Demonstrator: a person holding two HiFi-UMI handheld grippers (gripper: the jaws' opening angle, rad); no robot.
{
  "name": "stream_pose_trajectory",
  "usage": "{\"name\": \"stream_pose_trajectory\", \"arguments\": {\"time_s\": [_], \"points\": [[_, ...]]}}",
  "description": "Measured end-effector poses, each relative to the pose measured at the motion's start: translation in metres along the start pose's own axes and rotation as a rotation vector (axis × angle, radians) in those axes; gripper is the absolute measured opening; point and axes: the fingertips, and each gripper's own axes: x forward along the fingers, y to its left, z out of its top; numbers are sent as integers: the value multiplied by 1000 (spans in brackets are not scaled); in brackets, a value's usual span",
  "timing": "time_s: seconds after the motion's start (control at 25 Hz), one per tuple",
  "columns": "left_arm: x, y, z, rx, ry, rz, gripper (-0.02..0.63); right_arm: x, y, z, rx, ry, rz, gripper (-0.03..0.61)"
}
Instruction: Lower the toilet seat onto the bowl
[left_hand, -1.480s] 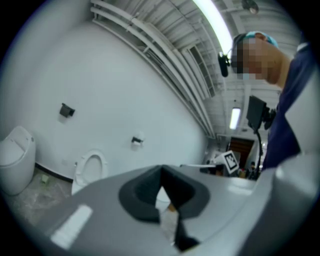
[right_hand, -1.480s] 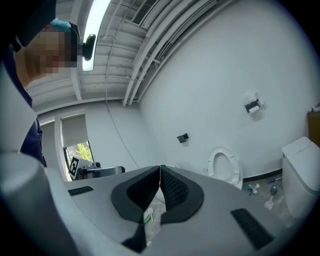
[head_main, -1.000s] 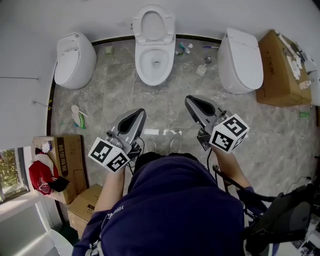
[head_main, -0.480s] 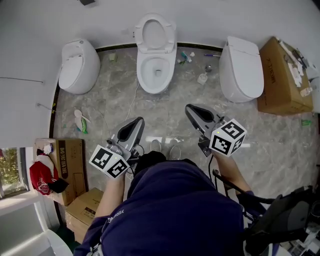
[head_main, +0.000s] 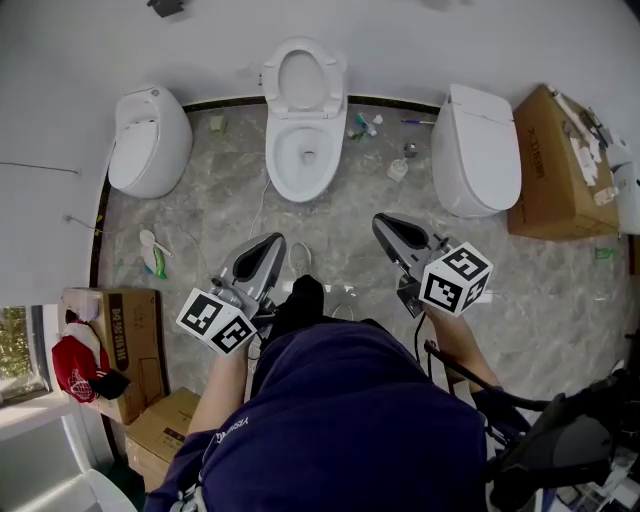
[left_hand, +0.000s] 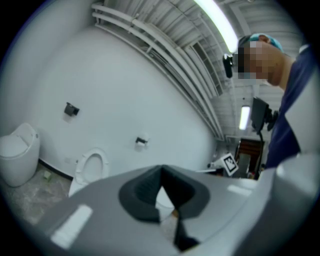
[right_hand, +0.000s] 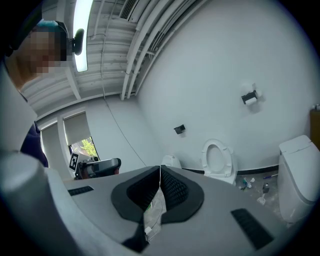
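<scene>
The middle toilet has its white seat (head_main: 305, 78) raised against the wall above the open bowl (head_main: 303, 150). My left gripper (head_main: 270, 244) and right gripper (head_main: 383, 222) hang well short of it over the marble floor, both pointing toward the wall. Neither touches the toilet. In the left gripper view the raised seat (left_hand: 92, 166) shows far off to the left of the shut jaw tips (left_hand: 161, 168). Seen from the right gripper view, the seat (right_hand: 217, 158) stands beyond the shut jaw tips (right_hand: 160, 168). Nothing is held by either gripper.
A rounded closed toilet (head_main: 147, 140) stands at the left and a closed toilet (head_main: 478, 150) at the right. Cardboard boxes sit at the right wall (head_main: 558, 165) and near left (head_main: 125, 340). Small bottles and litter (head_main: 372, 125) lie beside the middle bowl. My dark shoe (head_main: 303, 298) is between the grippers.
The view has shifted slightly and a dark shoe has come forward between the grippers. Both grippers stay shut and hold about the same place.
</scene>
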Motion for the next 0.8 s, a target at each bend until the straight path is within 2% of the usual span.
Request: {"name": "stream_pose_trajectory", "arguments": {"time_s": [0.2, 0.44, 0.8], "points": [[30, 35, 9, -12, -6, -21, 4, 24, -32, 15, -2, 2, -36, 8], [69, 103, 23, -41, 16, -44, 5, 89, -63, 32, 7, 27, -44, 8], [114, 235, 88, -22, 23, -80, 3, 219, -95, 88, 11, 25, -61, 8]]}}
